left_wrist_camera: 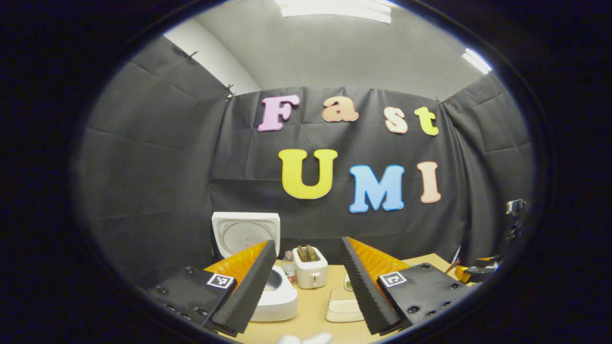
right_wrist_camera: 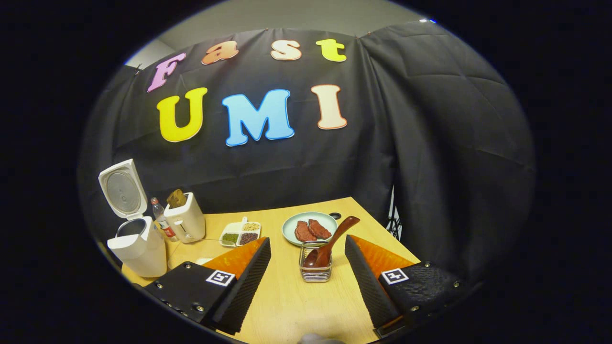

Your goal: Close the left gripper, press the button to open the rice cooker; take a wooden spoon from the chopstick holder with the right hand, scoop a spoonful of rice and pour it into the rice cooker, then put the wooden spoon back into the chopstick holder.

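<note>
Right gripper view, curved wooden spoon (right_wrist_camera: 334,239), wire chopstick holder (right_wrist_camera: 315,268)

Rice cooker (right_wrist_camera: 136,248): smooth white plastic, slight sheen; lid liner dull grey metal.
Wooden spoon (right_wrist_camera: 334,239): dark polished wood, glossy.
Chopstick holder (right_wrist_camera: 315,272): wire metal, shiny.
Surface (right_wrist_camera: 296,301): pale wood-grain laminate, matt, smooth.
Toaster (right_wrist_camera: 187,220): cream plastic, smooth, satin.
Plate (right_wrist_camera: 290,224): pale green, glazed, smooth.
Bottle (right_wrist_camera: 161,220): clear plastic.
Divided tray (right_wrist_camera: 239,232): white plastic, smooth.
Right hand-held gripper (right_wrist_camera: 308,267): ribbed, matt finger pads (right_wrist_camera: 248,282); housing textured, matt.
Wall: black cloth, matt, creased.
</note>
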`<state>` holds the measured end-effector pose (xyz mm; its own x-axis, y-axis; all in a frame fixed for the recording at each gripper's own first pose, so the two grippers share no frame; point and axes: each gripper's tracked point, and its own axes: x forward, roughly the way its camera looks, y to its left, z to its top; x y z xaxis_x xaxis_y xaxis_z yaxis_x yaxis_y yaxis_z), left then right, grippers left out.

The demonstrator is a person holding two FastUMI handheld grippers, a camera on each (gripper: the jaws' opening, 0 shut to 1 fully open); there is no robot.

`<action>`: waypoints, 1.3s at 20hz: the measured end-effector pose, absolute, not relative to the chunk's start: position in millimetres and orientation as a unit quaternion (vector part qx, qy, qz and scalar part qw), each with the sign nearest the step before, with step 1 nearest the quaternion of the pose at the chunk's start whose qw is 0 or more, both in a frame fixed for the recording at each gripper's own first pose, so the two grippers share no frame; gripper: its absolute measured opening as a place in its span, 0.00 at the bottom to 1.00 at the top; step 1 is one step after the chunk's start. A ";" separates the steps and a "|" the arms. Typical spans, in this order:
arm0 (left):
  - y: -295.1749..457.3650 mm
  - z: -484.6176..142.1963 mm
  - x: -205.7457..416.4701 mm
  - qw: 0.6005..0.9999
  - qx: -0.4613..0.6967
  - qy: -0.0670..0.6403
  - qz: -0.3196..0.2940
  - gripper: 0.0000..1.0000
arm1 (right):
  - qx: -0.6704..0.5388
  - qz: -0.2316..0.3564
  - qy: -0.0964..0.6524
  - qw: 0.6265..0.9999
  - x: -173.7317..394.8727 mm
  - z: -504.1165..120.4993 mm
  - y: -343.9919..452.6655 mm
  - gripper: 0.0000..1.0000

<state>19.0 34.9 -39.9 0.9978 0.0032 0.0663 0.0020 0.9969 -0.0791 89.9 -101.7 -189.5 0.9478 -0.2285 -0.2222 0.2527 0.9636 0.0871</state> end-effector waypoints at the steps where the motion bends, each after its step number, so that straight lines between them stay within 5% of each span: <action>1: 35.5 -41.9 20.1 0.999 -0.039 -0.027 0.005 0.95 | 0.064 -0.124 0.109 0.984 97.2 -198.8 -107.9 0.95; 15: -0.1 -52.0 41.9 0.999 -0.005 0.000 0.032 0.93 | 0.111 -0.144 0.136 0.974 241.2 -285.6 -177.9 0.95; 23: -9.8 -66.1 48.8 0.999 0.003 0.017 0.043 0.94 | 0.133 -0.142 0.138 0.971 270.8 -294.7 -187.0 0.98; 25: -6.5 -67.8 48.1 0.999 0.005 0.019 0.049 0.94 | 0.133 -0.143 0.135 0.971 273.2 -293.6 -188.1 0.84; 26: -7.7 -68.3 47.2 0.999 0.004 0.020 0.048 0.94 | 0.134 -0.142 0.134 0.972 273.5 -293.3 -187.4 0.67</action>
